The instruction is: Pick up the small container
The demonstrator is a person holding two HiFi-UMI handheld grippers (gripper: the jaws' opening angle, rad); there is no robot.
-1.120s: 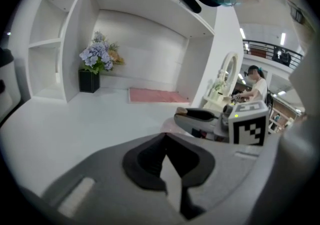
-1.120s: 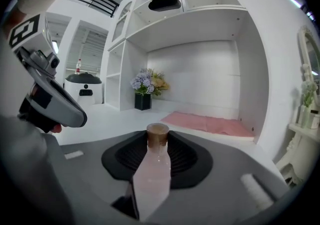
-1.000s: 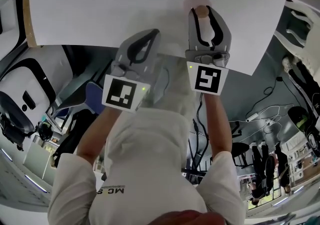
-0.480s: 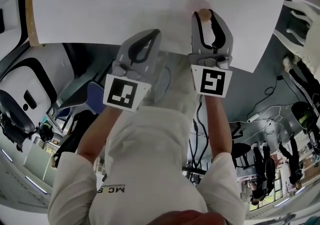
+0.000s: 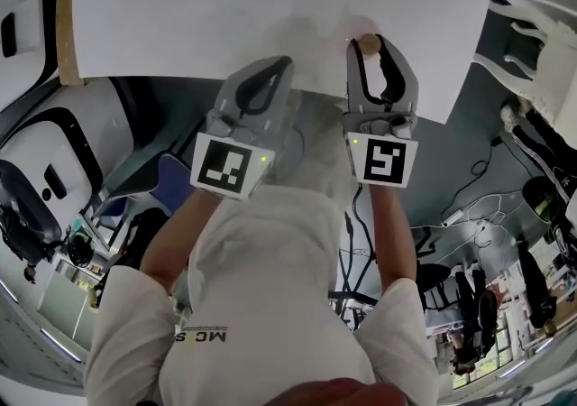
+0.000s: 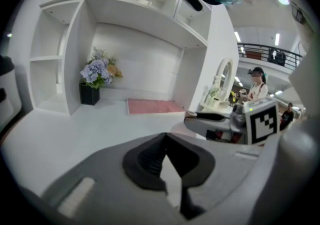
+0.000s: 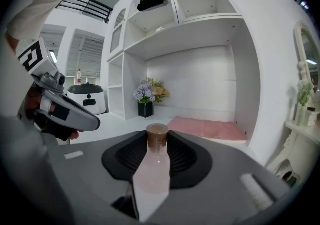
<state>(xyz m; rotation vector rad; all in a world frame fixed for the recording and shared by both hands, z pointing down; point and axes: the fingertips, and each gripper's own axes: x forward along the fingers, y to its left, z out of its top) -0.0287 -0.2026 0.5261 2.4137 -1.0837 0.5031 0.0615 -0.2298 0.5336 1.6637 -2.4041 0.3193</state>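
The small container (image 7: 152, 169) is a clear pinkish bottle with a brown cap (image 7: 157, 135). It stands upright between the jaws of my right gripper (image 7: 157, 141), which is shut on its body. In the head view the cap (image 5: 367, 43) shows at the tips of the right gripper (image 5: 371, 50), over the white desk (image 5: 225, 7) near its front edge. My left gripper (image 5: 279, 66) hangs beside it to the left, at the desk's edge. Its jaws are shut with nothing between them, as the left gripper view (image 6: 166, 138) shows.
At the back of the white desk alcove stand a black pot of flowers (image 7: 146, 100) and a pink mat (image 7: 210, 128). Open shelves (image 6: 47, 64) rise on the left. An oval mirror (image 6: 225, 76) stands to the right. A white round machine (image 7: 85, 100) sits beyond the desk.
The right gripper with the bottle has drifted back toward the desk's front edge. The left gripper has barely moved.
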